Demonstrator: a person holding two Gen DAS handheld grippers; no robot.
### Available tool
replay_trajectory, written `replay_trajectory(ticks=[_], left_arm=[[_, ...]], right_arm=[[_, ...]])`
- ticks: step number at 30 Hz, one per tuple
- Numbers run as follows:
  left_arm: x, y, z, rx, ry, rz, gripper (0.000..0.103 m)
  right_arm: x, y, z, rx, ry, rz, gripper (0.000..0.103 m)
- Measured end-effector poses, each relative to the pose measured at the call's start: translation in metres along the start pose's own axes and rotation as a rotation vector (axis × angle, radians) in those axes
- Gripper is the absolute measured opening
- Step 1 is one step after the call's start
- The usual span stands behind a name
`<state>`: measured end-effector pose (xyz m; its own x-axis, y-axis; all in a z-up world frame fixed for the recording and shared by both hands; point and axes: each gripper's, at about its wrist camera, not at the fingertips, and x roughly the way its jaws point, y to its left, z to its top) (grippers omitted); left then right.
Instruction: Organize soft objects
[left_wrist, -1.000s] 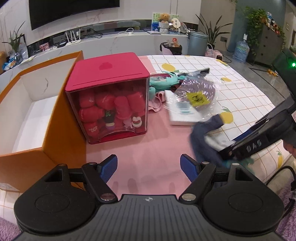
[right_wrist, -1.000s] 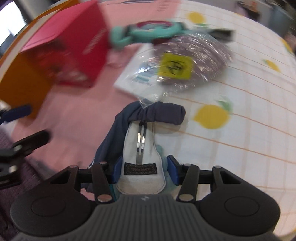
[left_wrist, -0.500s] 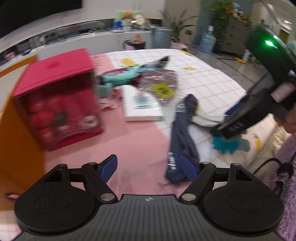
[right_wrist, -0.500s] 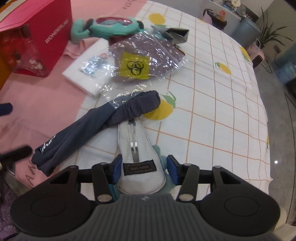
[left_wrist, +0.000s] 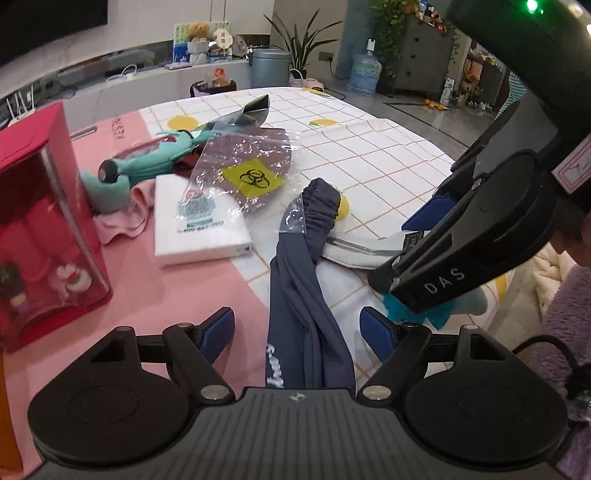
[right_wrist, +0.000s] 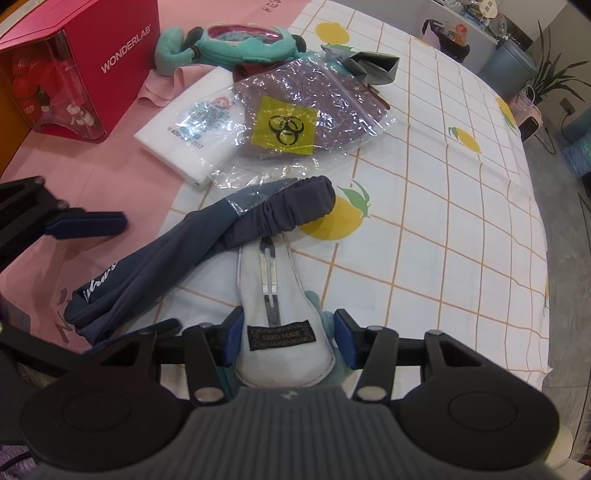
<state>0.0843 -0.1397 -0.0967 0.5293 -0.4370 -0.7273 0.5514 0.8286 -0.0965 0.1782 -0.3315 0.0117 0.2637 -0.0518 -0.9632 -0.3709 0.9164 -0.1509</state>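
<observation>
A dark navy sleeve (left_wrist: 306, 295) lies on the table, draped over a white fabric pouch (right_wrist: 275, 306) with a "HAND MADE" label. My right gripper (right_wrist: 288, 338) is shut on the white pouch and shows at the right of the left wrist view (left_wrist: 424, 251). My left gripper (left_wrist: 297, 330) is open, its fingers either side of the sleeve's near end (right_wrist: 110, 284). A teal plush toy (left_wrist: 147, 166), a pink cloth (left_wrist: 125, 218) and a clear bag with a yellow biohazard label (right_wrist: 295, 118) lie further back.
A red Wonderlab box (right_wrist: 74, 66) stands at the left on the pink mat. A flat white packet (left_wrist: 199, 221) lies under the clear bag. A grey folded pouch (right_wrist: 373, 62) sits behind. The table's right edge (right_wrist: 535, 258) drops to the floor.
My left gripper has swung right and closer, so the navy sleeve now lies between its open fingers. The right gripper still holds the white pouch and has shifted little.
</observation>
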Motion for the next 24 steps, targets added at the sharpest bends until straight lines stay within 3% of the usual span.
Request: replay_trajectory(ticks=[3,5,8,9,11,14,18,24], left_arm=[[0.003,-0.001,0.0,0.0,-0.017,-0.004,0.086],[0.002,-0.003,-0.002,0.018,-0.032,0.0,0.068],[0.001,-0.005,-0.003,0.04,-0.044,0.042,0.053],[0.0,-0.005,-0.003,0.033,-0.045,0.038,0.05],[-0.001,-0.003,-0.002,0.005,-0.04,0.032,0.033],[-0.003,0.005,0.001,-0.058,-0.025,0.017,0.014],[-0.003,0.013,0.004,-0.127,-0.007,0.01,0.01],[-0.01,0.015,0.005,-0.146,-0.026,0.023,0.008]], right_arm=[[0.001,-0.002,0.0,0.0,0.0,0.008,0.052],[0.001,-0.003,0.0,0.006,0.0,0.017,0.052],[0.001,-0.005,0.0,0.009,-0.002,0.025,0.052],[0.001,-0.005,0.0,0.008,-0.002,0.025,0.053],[0.001,-0.004,0.0,0.004,-0.001,0.023,0.053],[0.001,-0.005,0.0,0.006,-0.001,0.024,0.053],[0.001,-0.006,0.0,0.01,-0.001,0.025,0.052],[0.001,-0.007,-0.001,0.014,-0.003,0.028,0.052]])
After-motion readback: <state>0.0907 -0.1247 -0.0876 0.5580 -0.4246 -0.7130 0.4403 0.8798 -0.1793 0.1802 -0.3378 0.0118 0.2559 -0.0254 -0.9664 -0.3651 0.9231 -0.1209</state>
